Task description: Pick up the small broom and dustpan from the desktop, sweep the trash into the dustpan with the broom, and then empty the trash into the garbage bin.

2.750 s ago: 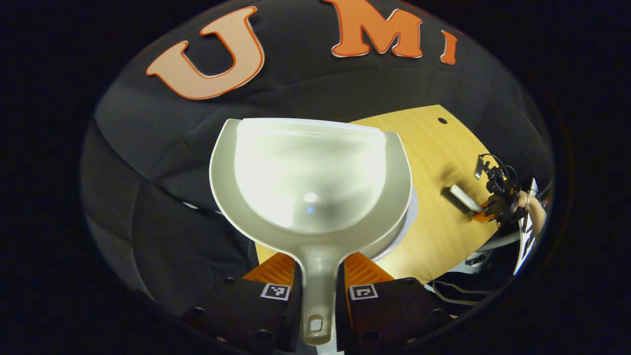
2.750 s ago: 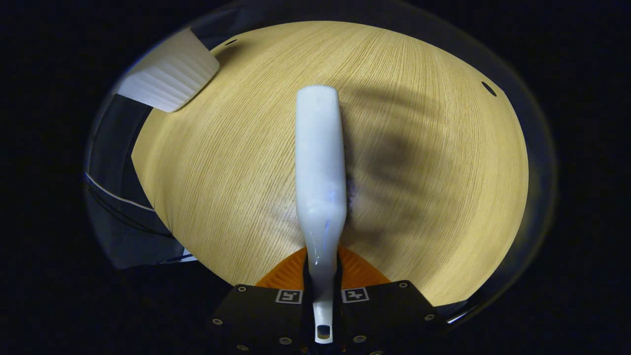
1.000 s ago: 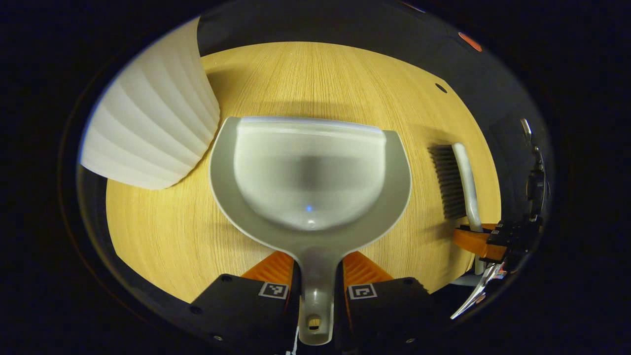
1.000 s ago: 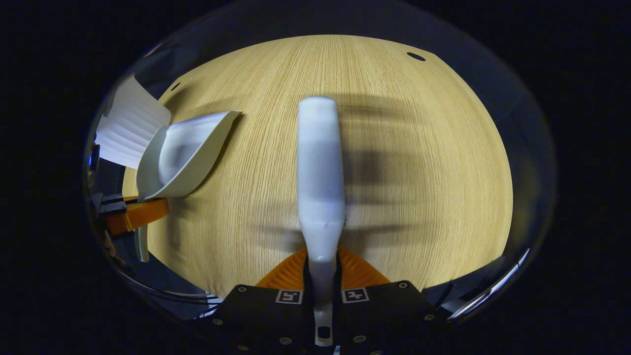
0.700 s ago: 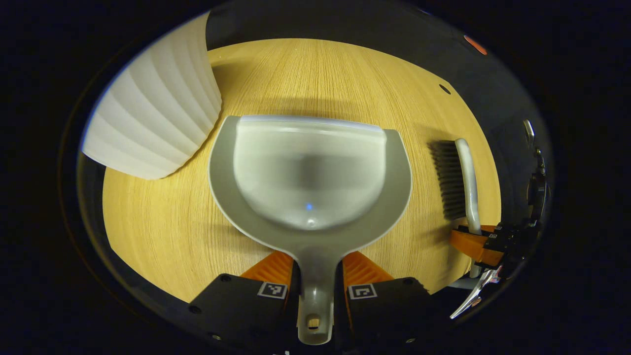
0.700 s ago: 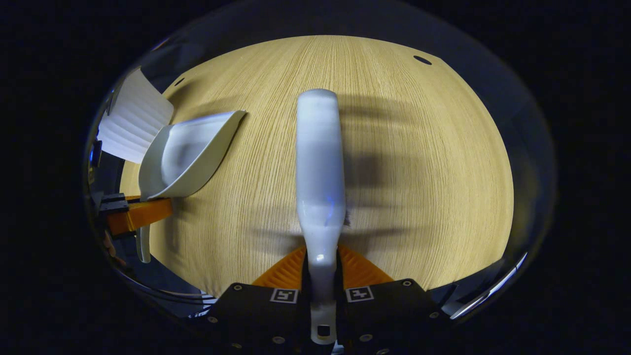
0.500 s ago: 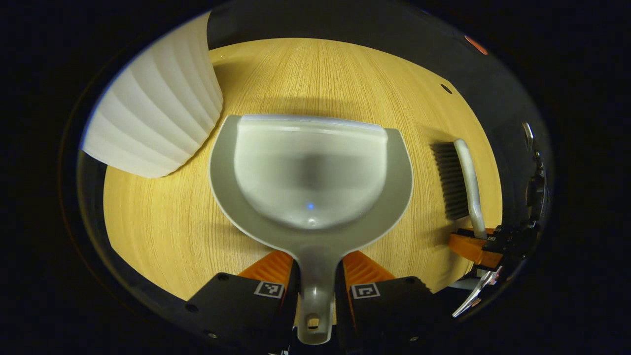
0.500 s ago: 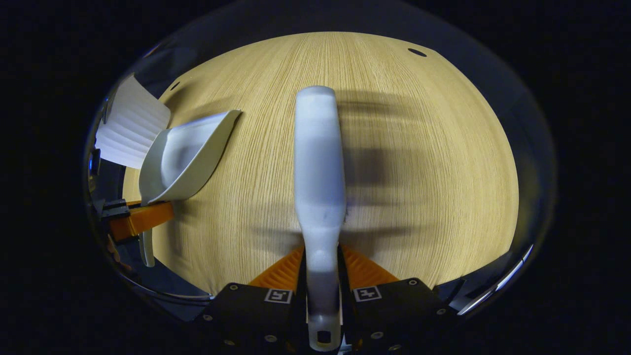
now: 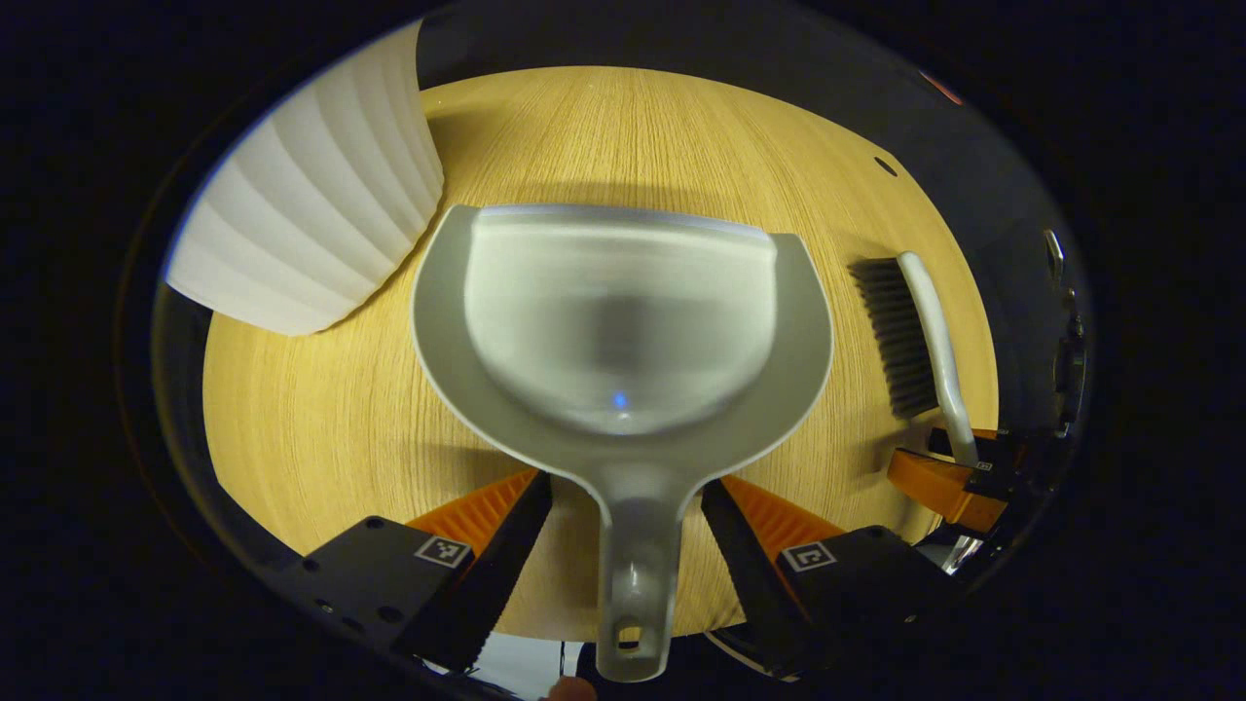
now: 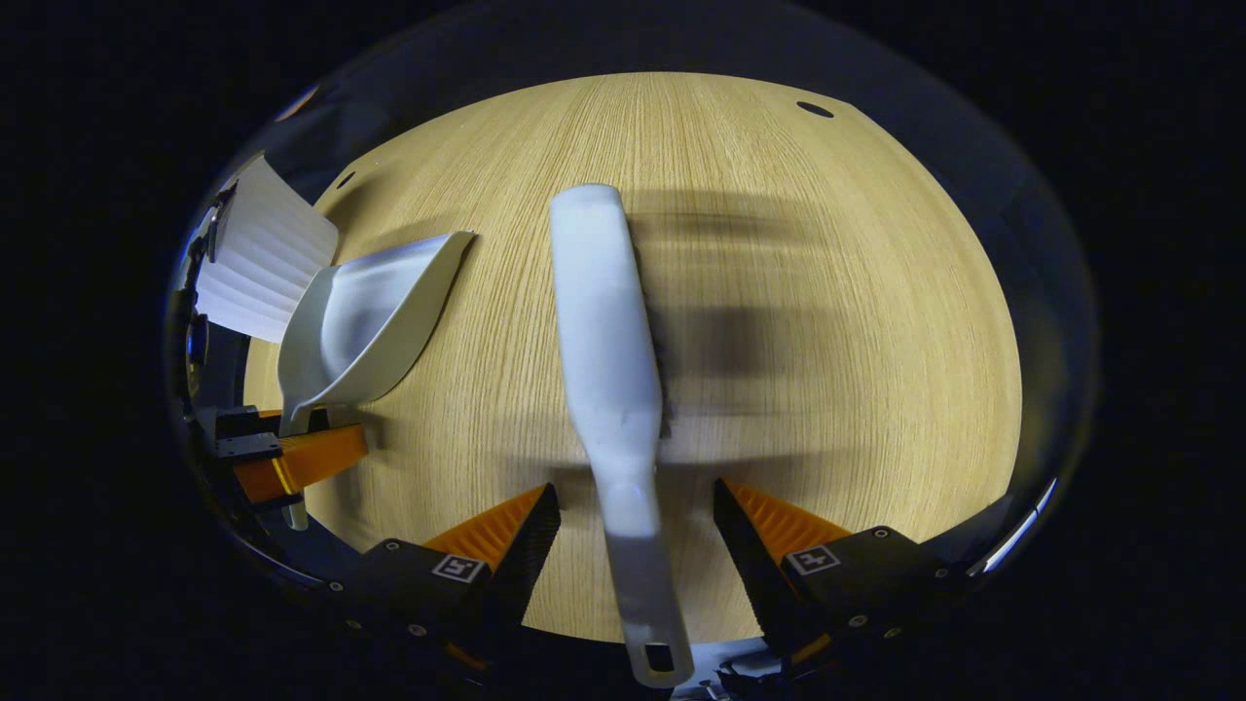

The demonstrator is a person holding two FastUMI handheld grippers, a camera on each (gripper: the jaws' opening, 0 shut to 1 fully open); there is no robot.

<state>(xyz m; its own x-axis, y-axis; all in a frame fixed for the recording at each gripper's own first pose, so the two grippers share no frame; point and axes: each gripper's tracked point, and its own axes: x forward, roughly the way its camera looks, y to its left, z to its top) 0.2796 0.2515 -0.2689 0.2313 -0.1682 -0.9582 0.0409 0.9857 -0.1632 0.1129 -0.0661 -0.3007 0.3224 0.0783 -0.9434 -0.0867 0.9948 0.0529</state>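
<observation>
Dustpan (image 9: 623,331) & broom (image 10: 608,370) lie on desk; both hand-held grippers spread wide, gripping nothing.

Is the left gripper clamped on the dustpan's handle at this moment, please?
No, in the left gripper view the left gripper has its fingers spread apart, with bare gaps on both sides of the dustpan handle.
</observation>
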